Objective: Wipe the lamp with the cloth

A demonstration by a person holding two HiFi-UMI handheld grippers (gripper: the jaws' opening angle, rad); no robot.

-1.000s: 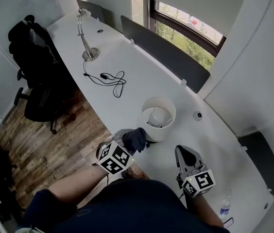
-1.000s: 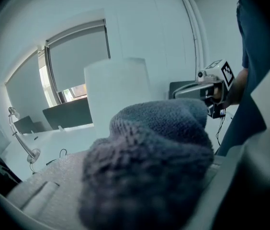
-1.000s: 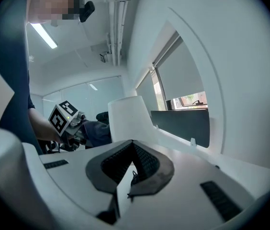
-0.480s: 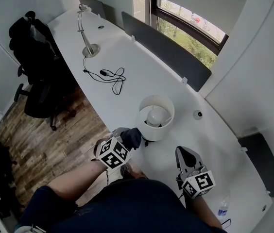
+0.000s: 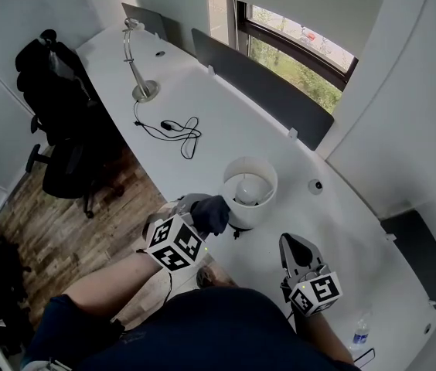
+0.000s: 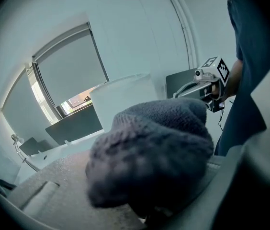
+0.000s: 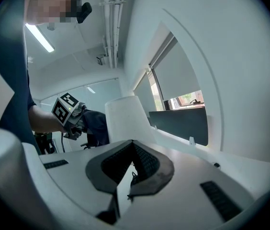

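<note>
Left gripper view: jaws of the left gripper clamp the cloth, lamp just beyond them; a hard push could topple it, since the right gripper, jaws closed on nothing, isn't bracing it.

The dark grey cloth is held bunched against the shade of the upright white lamp.
</note>
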